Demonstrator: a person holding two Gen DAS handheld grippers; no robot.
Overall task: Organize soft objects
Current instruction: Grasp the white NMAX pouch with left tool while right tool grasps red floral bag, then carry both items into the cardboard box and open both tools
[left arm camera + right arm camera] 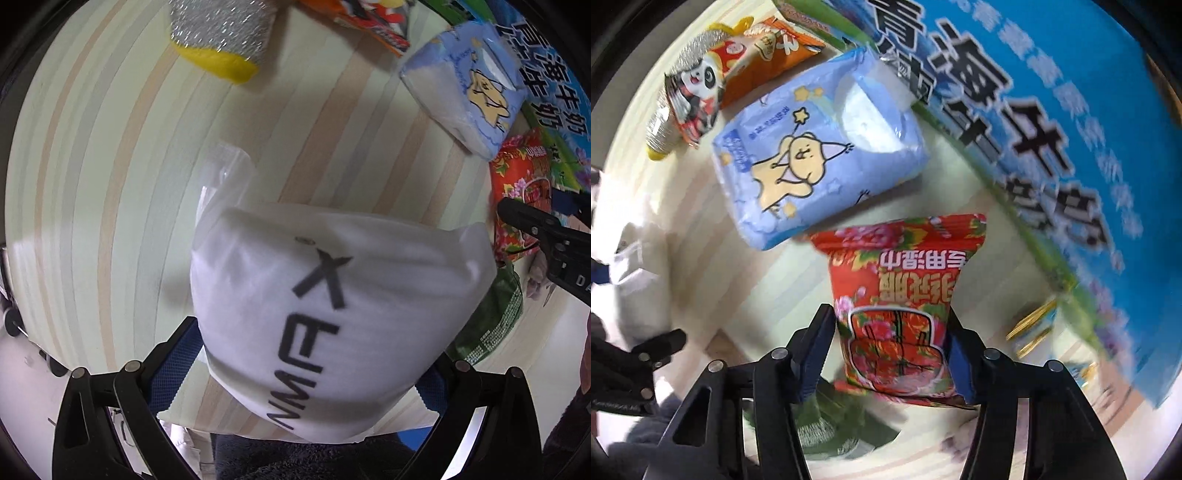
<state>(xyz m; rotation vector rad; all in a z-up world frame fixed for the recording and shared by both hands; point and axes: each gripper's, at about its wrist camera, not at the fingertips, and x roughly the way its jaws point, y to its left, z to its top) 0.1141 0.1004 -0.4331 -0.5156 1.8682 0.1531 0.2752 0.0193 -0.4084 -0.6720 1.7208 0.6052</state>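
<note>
Tongs in each hand grip a soft packet above a striped table (110, 147). The left gripper (310, 373) clamps a white bag (332, 314) printed with black letters; the right gripper (892, 350) pinches a red floral pack (897, 314). Just beyond lies a blue tissue pack (812, 155), beside a blue carton (1052, 129).

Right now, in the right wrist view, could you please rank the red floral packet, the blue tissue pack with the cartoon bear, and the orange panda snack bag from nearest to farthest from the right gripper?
1. Red floral packet: gripped in the right gripper.
2. Blue tissue pack with the cartoon bear: just beyond, up-left.
3. Orange panda snack bag: farthest, upper left.
</note>
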